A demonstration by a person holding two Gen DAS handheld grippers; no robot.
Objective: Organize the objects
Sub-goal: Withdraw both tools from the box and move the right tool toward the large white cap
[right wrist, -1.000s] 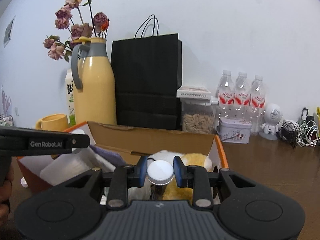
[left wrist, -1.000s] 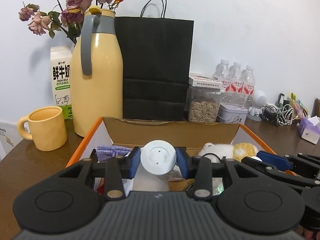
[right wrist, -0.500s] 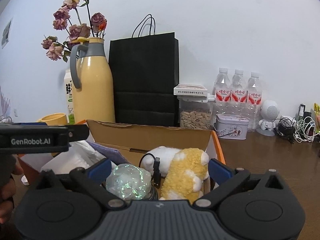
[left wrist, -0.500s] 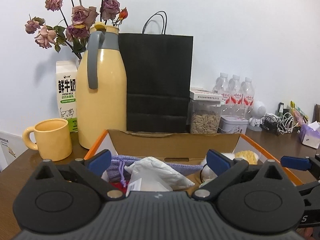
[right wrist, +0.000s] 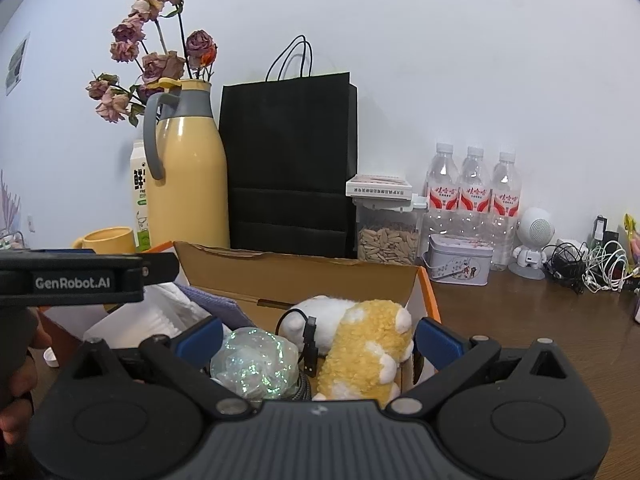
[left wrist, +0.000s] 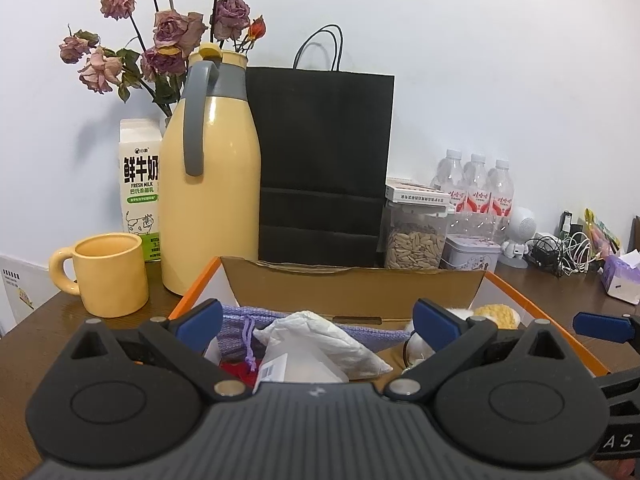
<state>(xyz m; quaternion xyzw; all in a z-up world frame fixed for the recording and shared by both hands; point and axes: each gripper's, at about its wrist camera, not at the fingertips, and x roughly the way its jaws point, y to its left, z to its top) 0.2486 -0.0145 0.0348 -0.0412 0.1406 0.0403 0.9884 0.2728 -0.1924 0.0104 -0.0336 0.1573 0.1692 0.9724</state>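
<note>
Two handheld grippers hover side by side over the near edge of an open cardboard box [left wrist: 352, 284] on a brown desk [right wrist: 520, 320]. The left gripper [left wrist: 318, 318] stands wide open with nothing between its blue pads; below it in the box lie a crumpled white bag [left wrist: 320, 336], a lilac knitted pouch [left wrist: 240, 320] and something red. The right gripper [right wrist: 318, 332] is likewise spread fully apart and grips nothing; beneath it rest a yellow-and-white plush toy [right wrist: 360, 344], a shimmering clear wrapped ball [right wrist: 256, 364] and a black cable plug [right wrist: 310, 340]. Both grippers' jaws have just been opening, and no object remains between them.

Beyond the box, against a white wall, stand from left to right a yellow mug [left wrist: 108, 272], a milk carton [left wrist: 140, 184], a tall yellow thermos jug [left wrist: 212, 184] with dried roses [left wrist: 168, 32] behind it, a black paper bag [left wrist: 324, 160], a clear jar of seeds [left wrist: 414, 240], a small tin [left wrist: 472, 254] and three water bottles [left wrist: 476, 192]. Tangled cables [right wrist: 592, 264] lie far right.
</note>
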